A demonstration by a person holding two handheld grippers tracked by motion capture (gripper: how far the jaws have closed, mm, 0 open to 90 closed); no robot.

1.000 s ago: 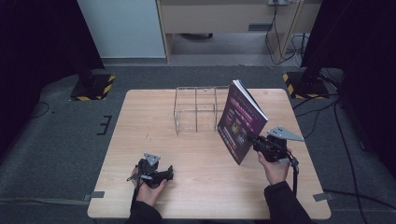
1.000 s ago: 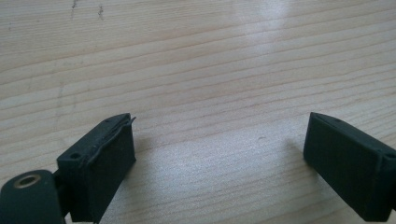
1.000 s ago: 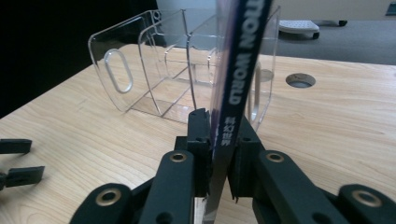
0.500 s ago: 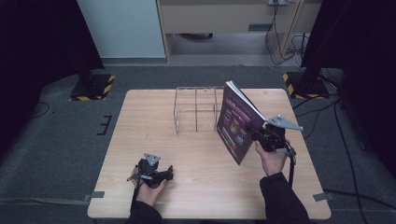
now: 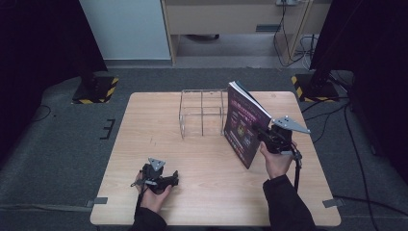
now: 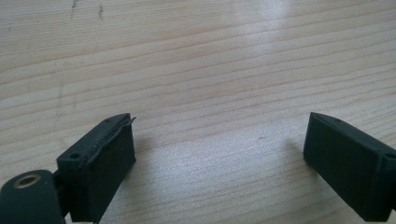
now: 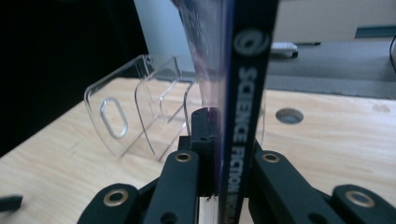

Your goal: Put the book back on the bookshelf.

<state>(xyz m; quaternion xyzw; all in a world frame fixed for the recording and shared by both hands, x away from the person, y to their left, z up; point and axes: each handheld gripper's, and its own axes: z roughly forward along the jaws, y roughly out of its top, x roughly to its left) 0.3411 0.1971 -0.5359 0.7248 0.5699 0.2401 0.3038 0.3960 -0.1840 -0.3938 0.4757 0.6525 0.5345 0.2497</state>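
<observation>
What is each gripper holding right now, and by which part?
Right gripper: shut on the purple-covered book, clamped at its black spine edge, book raised upright. Left gripper: open, holding nothing.

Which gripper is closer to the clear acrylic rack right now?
Right. The right gripper grips the book just beside the clear acrylic rack; the left gripper rests open near the table's front edge, well away.

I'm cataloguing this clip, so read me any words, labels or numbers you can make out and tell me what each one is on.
"SCIENCE FICTION" runs along the dark spine of the book held in the right gripper; a further word below starts "WORL" and is cut off.
A round logo at the top of the spine is too blurred to read.
The print on the book's purple cover in the high view is too small to read.
</observation>
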